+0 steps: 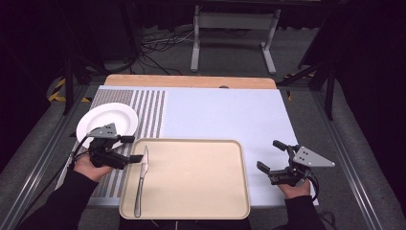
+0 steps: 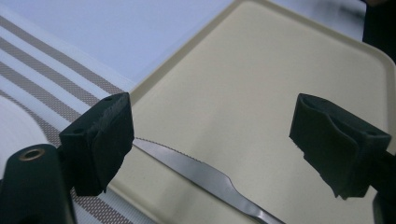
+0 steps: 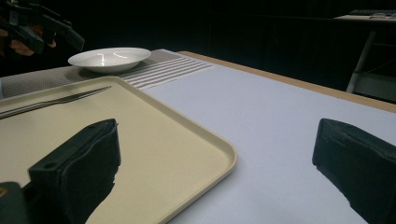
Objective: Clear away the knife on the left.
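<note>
Along tray [image 1: 191, 191] left rim, knife [image 1: 141, 179], left gripper [image 1: 133, 149] fingers wide, empty, right gripper [image 1: 270, 155] likewise, beside right rim.

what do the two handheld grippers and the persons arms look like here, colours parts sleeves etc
Both tools are black. The left gripper and right gripper each carry a grey three-cornered plate on top and a dark cable trailing back past the hand. Their jaws end in thick black blocky pads with rough, worn-looking edges; the left gripper's frame shows a small brass-coloured ring. The person wears long black sleeves reaching the wrists.

Wood-edged table [image 1: 191, 81] under a pale mat [image 1: 225, 115], with white plate [image 1: 106, 120] and tray [image 1: 191, 177].
</note>
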`<state>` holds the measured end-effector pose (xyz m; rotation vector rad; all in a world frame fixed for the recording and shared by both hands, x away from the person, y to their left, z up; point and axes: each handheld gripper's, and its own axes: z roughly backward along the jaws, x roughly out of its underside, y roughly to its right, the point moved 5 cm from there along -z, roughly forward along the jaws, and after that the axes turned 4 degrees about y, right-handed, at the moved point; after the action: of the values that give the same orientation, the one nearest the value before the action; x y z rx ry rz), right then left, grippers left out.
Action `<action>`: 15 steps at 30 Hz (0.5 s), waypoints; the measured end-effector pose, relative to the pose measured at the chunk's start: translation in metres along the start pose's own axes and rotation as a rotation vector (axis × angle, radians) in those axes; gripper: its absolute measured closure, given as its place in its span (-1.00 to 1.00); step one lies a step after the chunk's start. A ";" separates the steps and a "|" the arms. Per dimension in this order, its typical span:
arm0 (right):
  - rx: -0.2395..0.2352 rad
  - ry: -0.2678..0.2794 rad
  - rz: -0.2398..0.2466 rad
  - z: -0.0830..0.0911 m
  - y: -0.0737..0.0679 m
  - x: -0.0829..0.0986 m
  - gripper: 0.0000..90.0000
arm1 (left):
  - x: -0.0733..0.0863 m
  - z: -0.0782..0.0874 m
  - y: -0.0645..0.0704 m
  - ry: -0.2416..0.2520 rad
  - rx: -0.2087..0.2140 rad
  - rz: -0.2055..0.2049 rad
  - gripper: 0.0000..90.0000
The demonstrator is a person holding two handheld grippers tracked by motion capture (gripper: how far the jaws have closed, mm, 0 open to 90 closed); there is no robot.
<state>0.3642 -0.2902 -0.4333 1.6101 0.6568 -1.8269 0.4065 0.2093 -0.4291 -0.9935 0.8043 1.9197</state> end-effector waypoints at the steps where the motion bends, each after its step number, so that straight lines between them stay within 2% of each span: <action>1: 0.000 0.000 0.000 0.000 0.000 0.000 -0.96 | 0.000 0.000 0.000 0.000 0.000 0.000 -0.71; 2: 0.000 0.000 -0.001 0.000 0.000 0.000 -0.96 | 0.004 0.008 0.000 0.045 -0.004 0.006 -0.72; 6: -0.001 0.001 -0.003 0.000 0.000 0.000 -0.96 | 0.011 0.023 0.000 0.142 -0.015 0.002 -0.73; 12: -0.005 0.004 -0.002 0.000 0.000 0.001 -0.96 | 0.017 0.036 0.003 0.220 -0.017 0.001 -0.77; 13: -0.004 0.005 -0.005 0.000 0.000 0.001 -0.96 | 0.018 0.038 0.002 0.223 -0.020 -0.012 -0.77; 15: -0.004 0.004 -0.008 0.000 0.000 0.001 -0.96 | 0.021 0.038 0.003 0.235 -0.015 -0.006 -0.77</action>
<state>0.3645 -0.2905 -0.4341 1.6107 0.6695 -1.8278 0.3833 0.2464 -0.4280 -1.2452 0.9192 1.8276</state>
